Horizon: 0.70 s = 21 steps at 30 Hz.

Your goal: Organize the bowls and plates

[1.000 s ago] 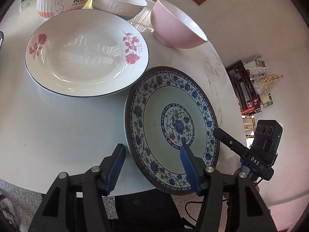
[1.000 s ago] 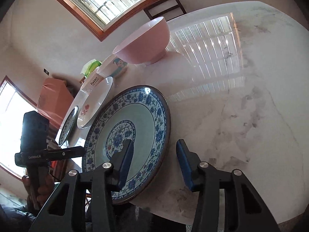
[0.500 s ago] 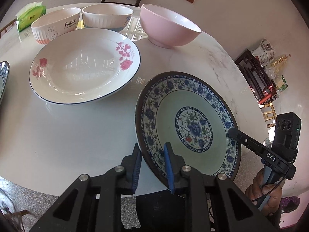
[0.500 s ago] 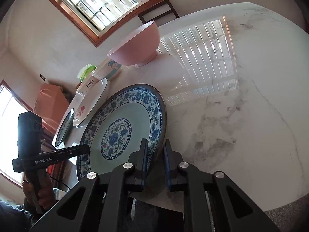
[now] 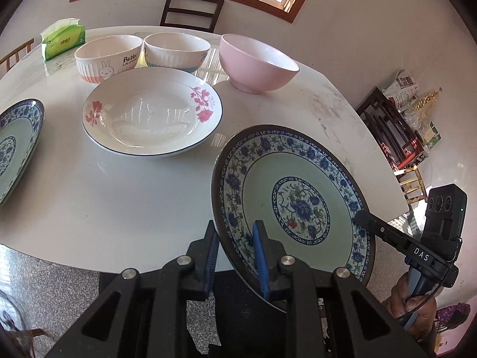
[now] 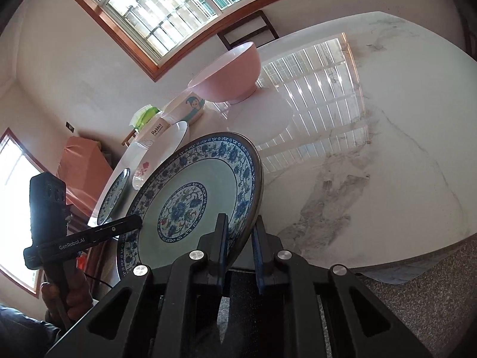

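Observation:
Both grippers are shut on the rim of one blue-patterned plate, held tilted above the table's near edge. My left gripper clamps its left rim; my right gripper clamps the opposite rim. A white plate with pink flowers lies on the table. A second blue-patterned plate lies at the far left. Three bowls stand behind: a rabbit bowl, a ribbed white bowl and a pink bowl.
A round white marble table bears everything. A green tissue pack sits at its far left. A dark chair stands behind the table. A dark rack with clutter stands on the floor to the right.
Both grippers closed on the blue-patterned plate's rim and lifted it off the table, pulling it back toward the near edge and tilting it.

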{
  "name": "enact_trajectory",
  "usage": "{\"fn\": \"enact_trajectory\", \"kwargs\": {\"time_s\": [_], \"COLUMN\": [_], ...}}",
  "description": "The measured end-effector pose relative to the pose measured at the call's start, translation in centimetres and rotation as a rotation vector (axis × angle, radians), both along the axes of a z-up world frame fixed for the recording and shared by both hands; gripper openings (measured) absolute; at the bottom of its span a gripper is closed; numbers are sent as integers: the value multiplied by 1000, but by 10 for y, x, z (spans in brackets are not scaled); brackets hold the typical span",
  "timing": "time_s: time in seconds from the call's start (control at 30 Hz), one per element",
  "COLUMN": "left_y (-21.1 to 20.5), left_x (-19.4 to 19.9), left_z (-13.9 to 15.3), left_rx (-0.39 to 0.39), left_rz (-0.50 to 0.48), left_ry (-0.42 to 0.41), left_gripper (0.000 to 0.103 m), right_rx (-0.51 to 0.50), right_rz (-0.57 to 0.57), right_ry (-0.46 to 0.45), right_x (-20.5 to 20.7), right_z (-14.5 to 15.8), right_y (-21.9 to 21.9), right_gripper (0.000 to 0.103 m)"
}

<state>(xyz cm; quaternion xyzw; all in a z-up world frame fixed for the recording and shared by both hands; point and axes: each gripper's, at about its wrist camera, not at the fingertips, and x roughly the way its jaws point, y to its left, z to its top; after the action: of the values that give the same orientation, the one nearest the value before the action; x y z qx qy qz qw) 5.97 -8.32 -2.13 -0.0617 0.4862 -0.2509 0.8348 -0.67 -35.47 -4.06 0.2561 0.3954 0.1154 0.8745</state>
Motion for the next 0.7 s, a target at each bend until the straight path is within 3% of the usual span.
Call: {"fn": "enact_trajectory", "kwargs": {"time_s": [0.33, 0.7], "left_y": [86, 196], "left_x": [-15, -10], "left_z": [21, 39], "left_rx": [-44, -18], "left_rz": [189, 439], "left_ry": [-51, -108], "left_gripper": [23, 23], "right_rx": [-15, -23], "right_rz": [167, 405], "right_ry": [-33, -57], "right_x": [32, 100], "right_z": [14, 20], "right_y": [69, 180], "right_gripper": [17, 18]}}
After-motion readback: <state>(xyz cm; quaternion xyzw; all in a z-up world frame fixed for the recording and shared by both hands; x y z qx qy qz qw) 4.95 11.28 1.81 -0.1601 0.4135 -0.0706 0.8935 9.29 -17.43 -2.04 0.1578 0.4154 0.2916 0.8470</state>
